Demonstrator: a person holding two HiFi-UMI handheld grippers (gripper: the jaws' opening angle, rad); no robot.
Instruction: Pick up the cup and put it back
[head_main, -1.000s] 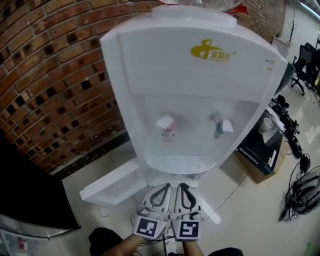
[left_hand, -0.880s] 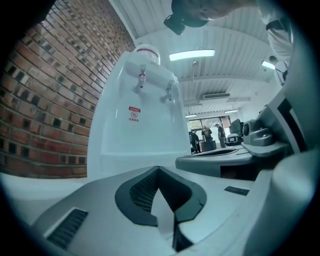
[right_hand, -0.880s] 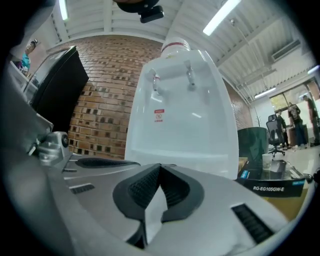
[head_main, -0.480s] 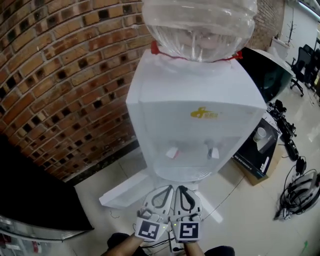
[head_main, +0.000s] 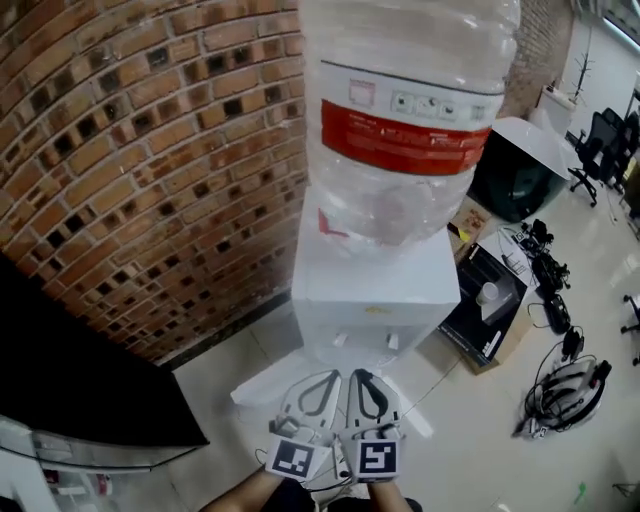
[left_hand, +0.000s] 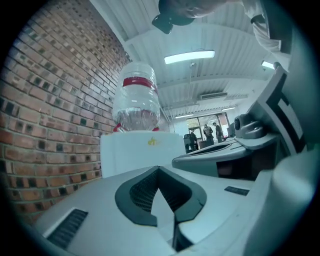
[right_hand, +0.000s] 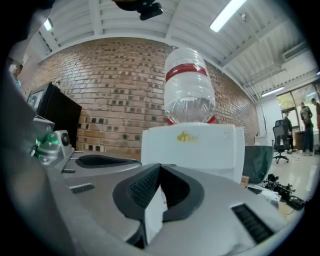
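**Both grippers closed and empty in front of the water dispenser**

My left gripper (head_main: 333, 374) and my right gripper (head_main: 361, 373) sit side by side at the bottom of the head view, almost touching, and both point toward the water dispenser (head_main: 375, 290). In the left gripper view the two jaws are pressed together at the tips with nothing caught between them. The right gripper view shows the same: jaws together, nothing held.

The dispenser is white and stands against a red brick wall (head_main: 150, 170). A big clear bottle (head_main: 405, 120) with a red band sits upside down on top of it. Two small taps show low on its front.

The only cup (head_main: 487, 293) I can make out is a small white one on a dark box (head_main: 470, 330) on the floor, just to the right of the dispenser. It is well apart from both grippers. It is too small for me to tell whether it stands upright.

Farther right, a tangle of cables (head_main: 560, 395) lies on the pale floor, and office chairs (head_main: 590, 160) stand in the background. A black panel (head_main: 80, 390) fills the lower left of the head view.
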